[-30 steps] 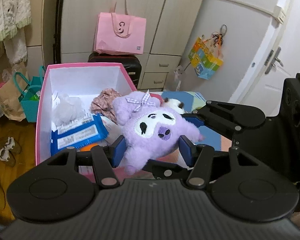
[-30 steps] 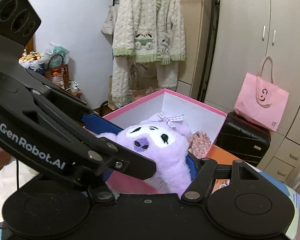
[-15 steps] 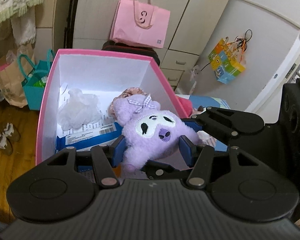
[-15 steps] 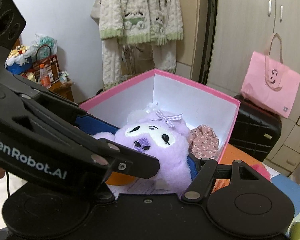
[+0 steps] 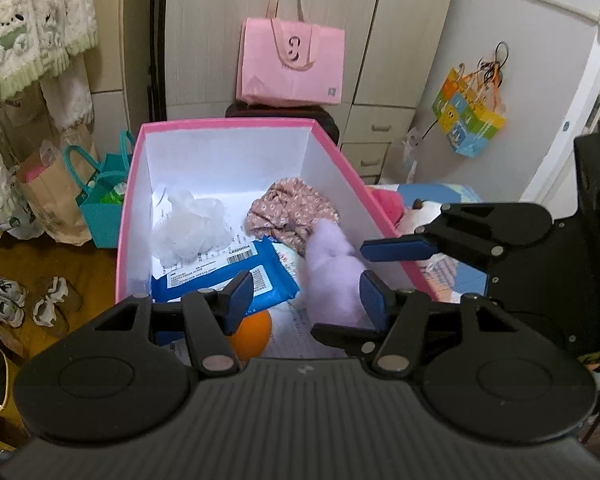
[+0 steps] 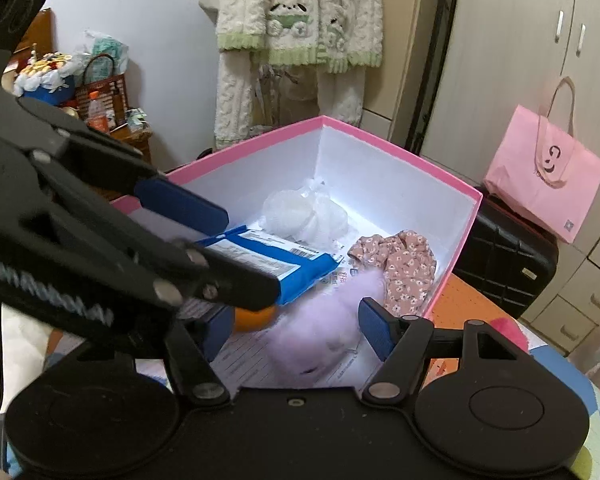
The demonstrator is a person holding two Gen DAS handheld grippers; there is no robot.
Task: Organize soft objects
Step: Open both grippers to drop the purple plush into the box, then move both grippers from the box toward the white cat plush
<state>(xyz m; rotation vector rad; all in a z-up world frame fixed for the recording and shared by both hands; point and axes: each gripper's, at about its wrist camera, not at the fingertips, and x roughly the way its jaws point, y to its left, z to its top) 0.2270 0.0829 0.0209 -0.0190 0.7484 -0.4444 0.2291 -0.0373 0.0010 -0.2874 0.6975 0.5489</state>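
Note:
A purple plush toy (image 5: pixel 332 268) lies blurred and face away inside the pink box (image 5: pixel 220 123), against its right wall. My left gripper (image 5: pixel 306 286) hangs over the box's near end with its jaws opening; the plush brushes the right pad, and the left pad is well clear of it. In the right wrist view the plush (image 6: pixel 320 320) sits low between the jaws of my right gripper (image 6: pixel 296 316), which are open around it. The left gripper's fingers (image 6: pixel 180 204) cross that view above a blue packet (image 6: pixel 284 264).
The box (image 6: pixel 400 148) also holds a white plastic bag (image 5: pixel 192 224), floral cloth (image 5: pixel 292 212), the blue packet (image 5: pixel 220 272), an orange ball (image 5: pixel 252 332) and papers. More soft toys (image 5: pixel 416 212) lie right of it. A pink tote (image 5: pixel 292 64) on a black suitcase stands behind.
The plush has slipped out of the left jaws and dropped into the box, its face now turned away. Both grippers have moved forward and down over the box.

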